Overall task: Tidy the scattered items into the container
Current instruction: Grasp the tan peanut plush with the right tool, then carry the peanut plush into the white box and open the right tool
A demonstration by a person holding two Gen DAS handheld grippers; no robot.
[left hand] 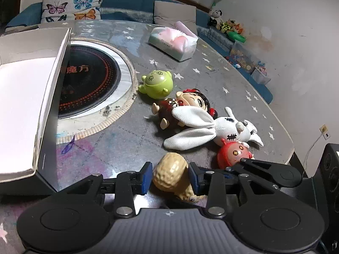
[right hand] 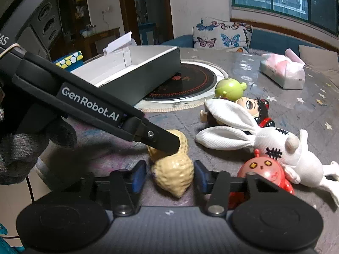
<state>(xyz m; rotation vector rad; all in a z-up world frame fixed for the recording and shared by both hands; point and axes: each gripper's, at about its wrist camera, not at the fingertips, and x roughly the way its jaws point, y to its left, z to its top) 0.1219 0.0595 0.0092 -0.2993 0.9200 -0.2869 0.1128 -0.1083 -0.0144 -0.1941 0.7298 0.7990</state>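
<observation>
A tan peanut toy (left hand: 171,173) lies on the table near its front edge. My left gripper (left hand: 170,177) is shut on it, both blue pads against its sides. In the right wrist view the left gripper's near finger (right hand: 161,139) lies across the far lobe of the peanut (right hand: 173,175). My right gripper (right hand: 169,176) straddles the near lobe; its right pad touches and a thin gap shows at the left pad. The grey open box (left hand: 53,97) (right hand: 148,72) stands to the left. A red round toy (right hand: 260,169), white rabbit (right hand: 273,141), doll (right hand: 252,105) and green toy (right hand: 228,89) lie to the right.
A round black hob (left hand: 91,80) is set into the table beside the box. A tissue pack (left hand: 173,42) lies farther back. A gloved hand (right hand: 21,148) holds the left gripper. Cushions and a blue bench run behind the table.
</observation>
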